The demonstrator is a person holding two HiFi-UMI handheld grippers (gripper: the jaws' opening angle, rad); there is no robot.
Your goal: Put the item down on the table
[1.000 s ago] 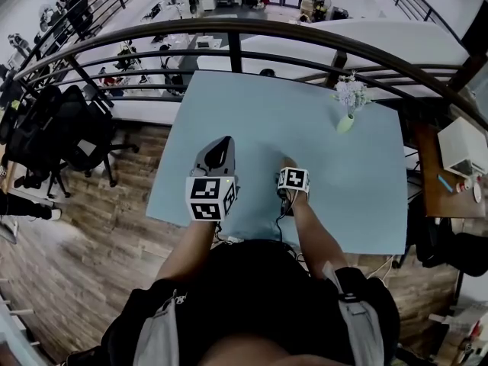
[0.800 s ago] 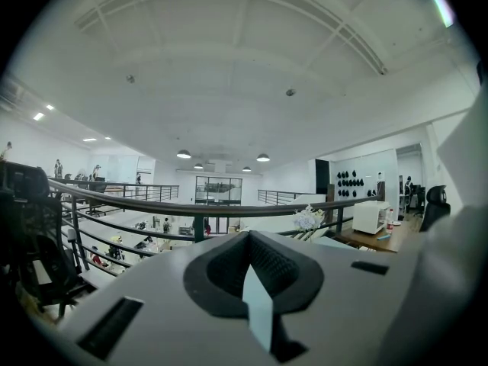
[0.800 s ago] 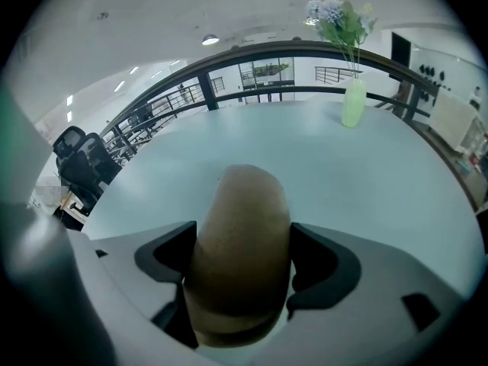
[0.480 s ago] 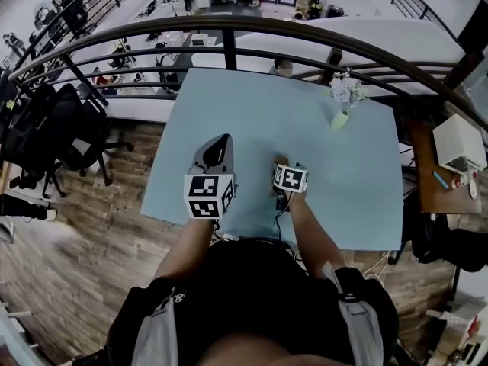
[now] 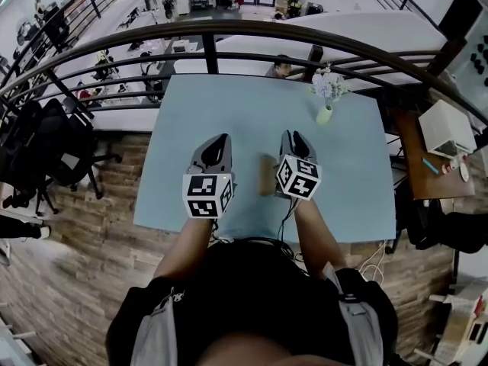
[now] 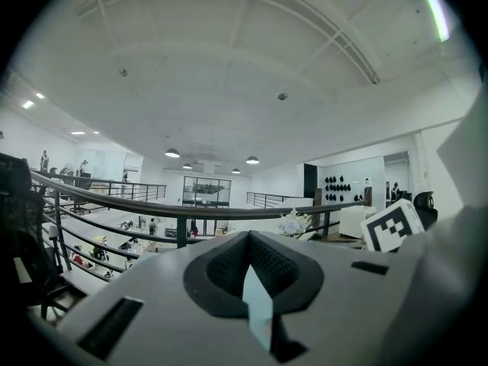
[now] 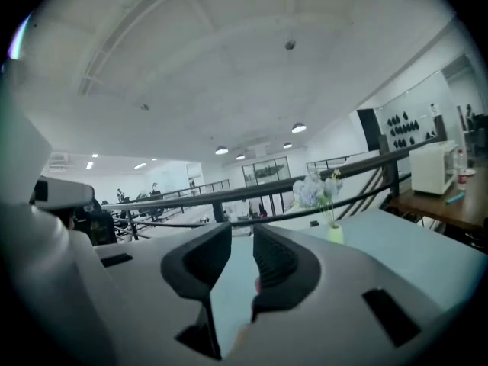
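Jaws clear of the item [image 5: 266, 176], which now lies on the table [image 5: 343, 181].
Head view: right gripper [image 5: 294, 140] has risen; item just left of it, centre frame. Left gripper view: left gripper [image 6: 248, 239] jaws together. Right gripper view: jaws closing, nothing between.

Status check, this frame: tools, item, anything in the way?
Left tool shut, empty. Right tool closing, nothing between jaws. Tan item on table beside it. Vase far off.

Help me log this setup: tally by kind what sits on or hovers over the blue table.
Grippers: 2, the left gripper and the right gripper, its fingers closing with nothing between
Vase of flowers: 1
Small tan item: 1
Total: 4
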